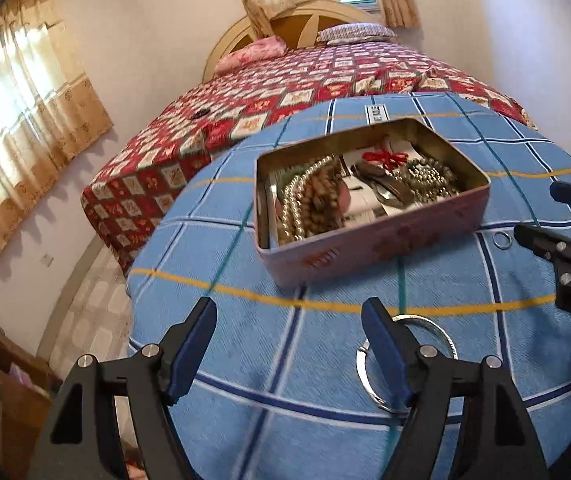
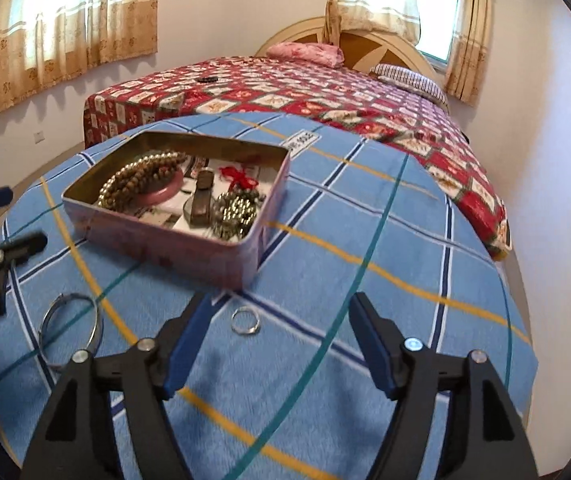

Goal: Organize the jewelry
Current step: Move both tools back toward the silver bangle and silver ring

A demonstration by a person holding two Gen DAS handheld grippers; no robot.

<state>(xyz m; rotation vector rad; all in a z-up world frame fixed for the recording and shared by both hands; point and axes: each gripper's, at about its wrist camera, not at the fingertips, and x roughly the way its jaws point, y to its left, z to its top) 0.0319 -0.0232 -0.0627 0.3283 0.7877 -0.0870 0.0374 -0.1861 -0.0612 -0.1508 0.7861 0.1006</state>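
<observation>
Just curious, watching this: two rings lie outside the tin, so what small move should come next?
Probably lower the open right tool onto the small ring, which lies on the blue cloth just ahead of its fingers, outside the tin.

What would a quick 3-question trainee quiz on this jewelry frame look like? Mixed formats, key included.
1. True or false: the left hand-held gripper is shut on the large silver bangle.
2. Multiple choice: where does the small silver ring lie? A) inside the pink tin B) on the blue plaid cloth, just in front of the tin C) on the red bedspread
3. Fill in: between the pads of the right hand-held gripper there is ____.

Key
1. False: it is open, and the bangle lies on the cloth by its right finger.
2. B
3. Nothing; it is open above the cloth, near the ring.
</observation>
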